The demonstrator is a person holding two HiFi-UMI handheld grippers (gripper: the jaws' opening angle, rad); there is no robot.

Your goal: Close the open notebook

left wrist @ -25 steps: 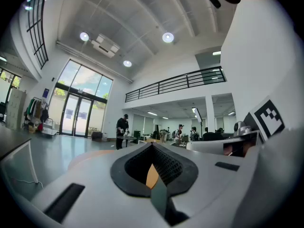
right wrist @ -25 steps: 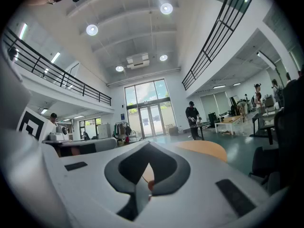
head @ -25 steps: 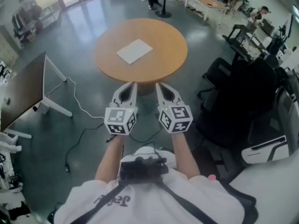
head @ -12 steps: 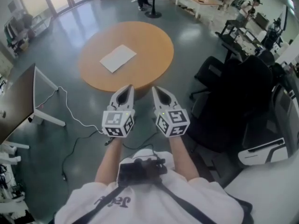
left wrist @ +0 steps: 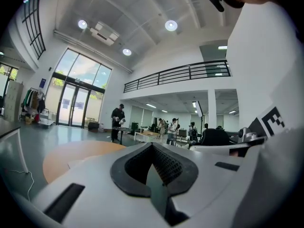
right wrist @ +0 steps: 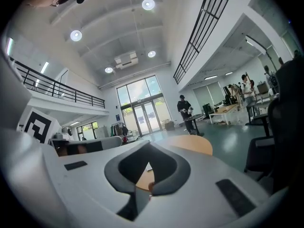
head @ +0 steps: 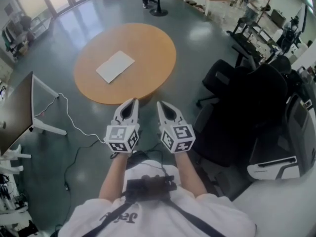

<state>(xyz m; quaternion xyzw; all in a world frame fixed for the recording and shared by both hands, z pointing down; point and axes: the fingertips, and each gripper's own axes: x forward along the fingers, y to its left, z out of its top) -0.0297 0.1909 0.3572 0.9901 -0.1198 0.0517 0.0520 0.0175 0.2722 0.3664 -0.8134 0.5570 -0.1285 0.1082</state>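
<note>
Desk [head: 148,48]: round, orange-brown wood top, standing on a glossy grey-green floor [head: 197,33]. One item on the top: notebook [head: 115,66], pale, lying flat, turned at an angle to the desk's near edge. It sits left of the top's centre and well inside the rim. Whether its pages are open or shut cannot be told at this range. Left gripper view shows the desk [left wrist: 71,153] low at left.
</note>
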